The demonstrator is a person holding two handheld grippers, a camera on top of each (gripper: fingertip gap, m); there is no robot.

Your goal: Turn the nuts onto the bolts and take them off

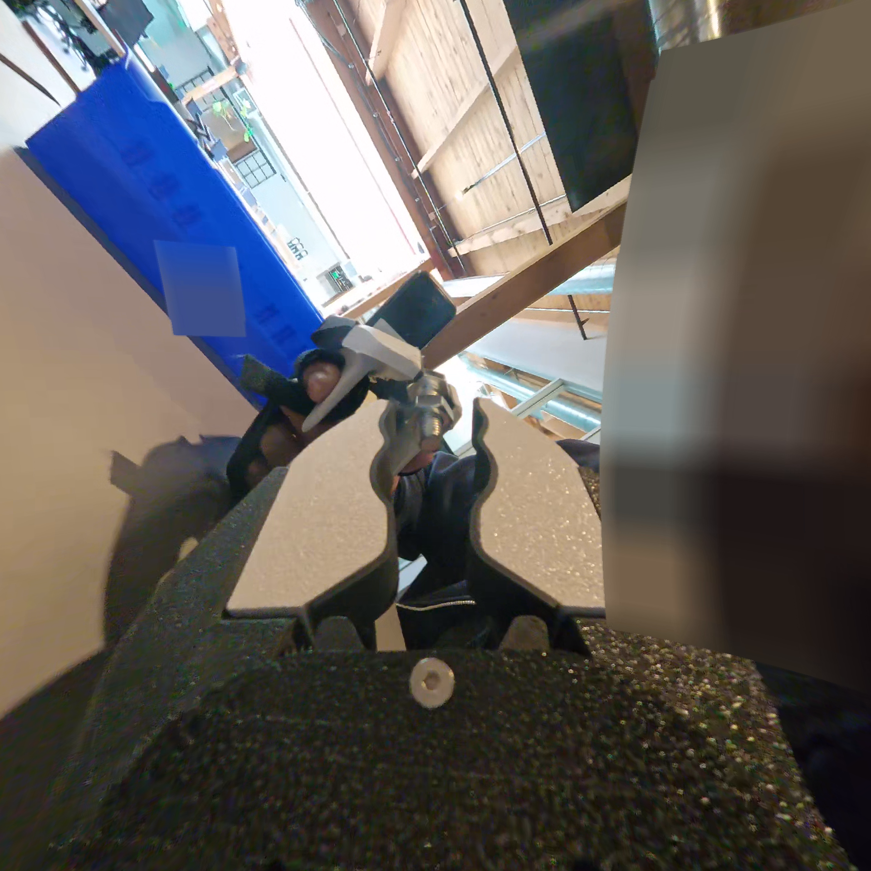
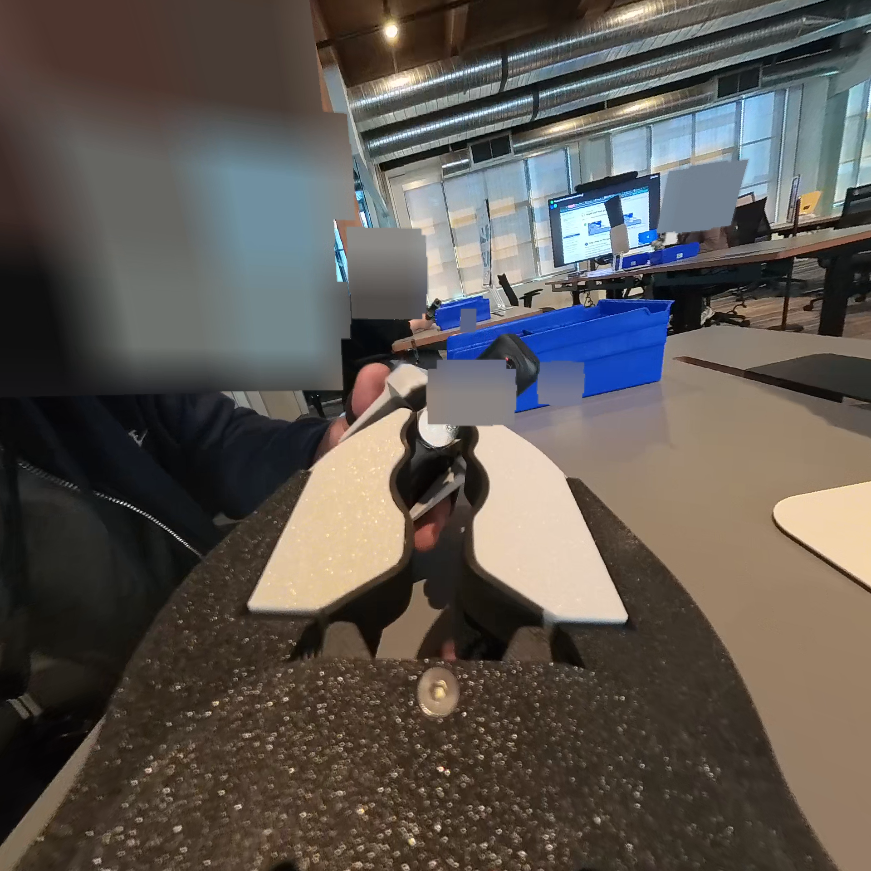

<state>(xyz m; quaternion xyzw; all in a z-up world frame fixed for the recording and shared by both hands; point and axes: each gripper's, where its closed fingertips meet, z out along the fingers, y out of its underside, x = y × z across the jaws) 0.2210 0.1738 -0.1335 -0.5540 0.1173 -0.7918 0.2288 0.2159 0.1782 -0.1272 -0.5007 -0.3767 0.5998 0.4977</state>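
A silver bolt (image 1: 431,424) with a hex nut (image 1: 436,400) on its thread is held up in the air, above the table. My right gripper (image 2: 438,431) is shut on the bolt's round head (image 2: 436,434). In the left wrist view it shows beyond the bolt (image 1: 400,372). My left gripper (image 1: 436,414) faces it with its jaws apart. Its tips stand on either side of the nut and the thread's end, with a gap on the right side. One of its fingers (image 2: 400,384) shows behind the bolt head in the right wrist view.
A blue bin (image 2: 589,344) stands on the grey table (image 2: 660,471) behind the grippers and also shows in the left wrist view (image 1: 141,188). A cream mat (image 2: 829,528) lies at the right, with a dark pad (image 2: 810,372) farther back. A dark-sleeved arm (image 2: 212,447) is at the left. My left and right fingertips are right by each other.
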